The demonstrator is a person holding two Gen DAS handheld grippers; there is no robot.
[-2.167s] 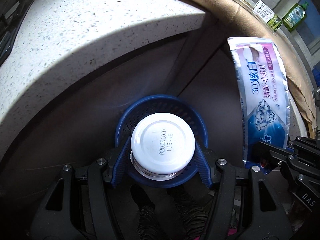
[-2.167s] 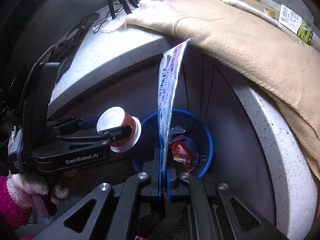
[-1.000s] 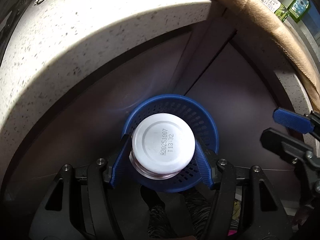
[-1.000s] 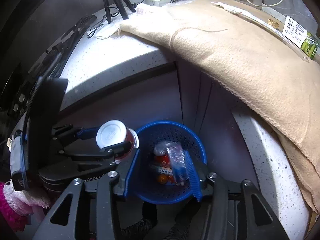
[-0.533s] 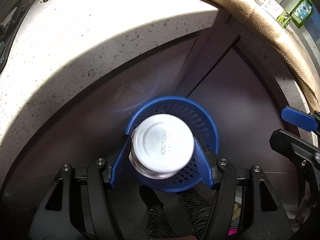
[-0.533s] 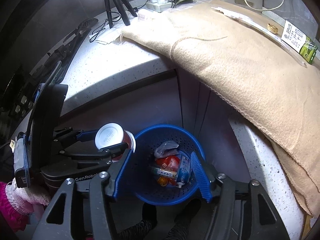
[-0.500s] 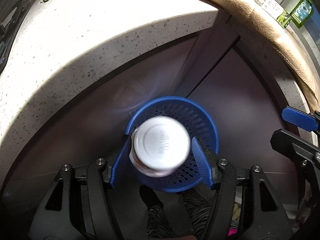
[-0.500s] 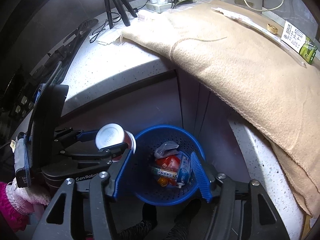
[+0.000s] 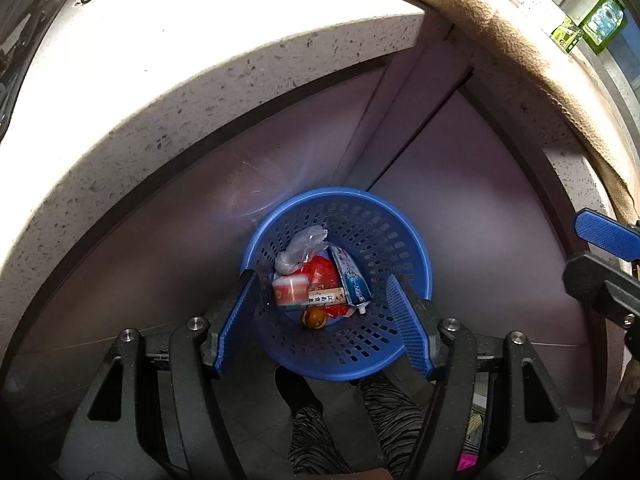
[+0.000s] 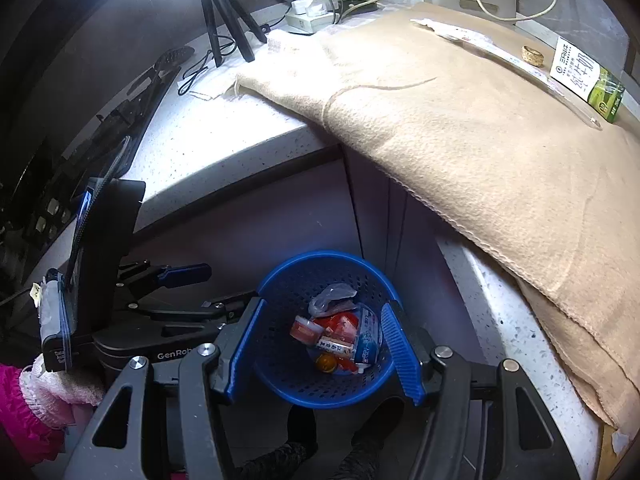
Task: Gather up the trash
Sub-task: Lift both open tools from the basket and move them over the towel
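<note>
Below, blue basket [image 9: 416, 252] on floor against cabinet, holding red-and-white cup [image 9: 291, 289], toothpaste box [image 9: 352, 280], clear wrapper [image 9: 300, 246], small orange ball [image 9: 314, 319]. Left gripper [image 9: 320, 312] directly above basket, jaws opening, nothing between. Right gripper [image 10: 324, 352] beside it, likewise over basket, jaws apart and empty.

- We note strong glare on the countertop [image 9: 168, 52] and a blown-out light at the right view's upper left.
- We find the cabinet front [image 9: 192, 240] shadowed, frames sharp, edges bent and vignetted by fisheye.
</note>
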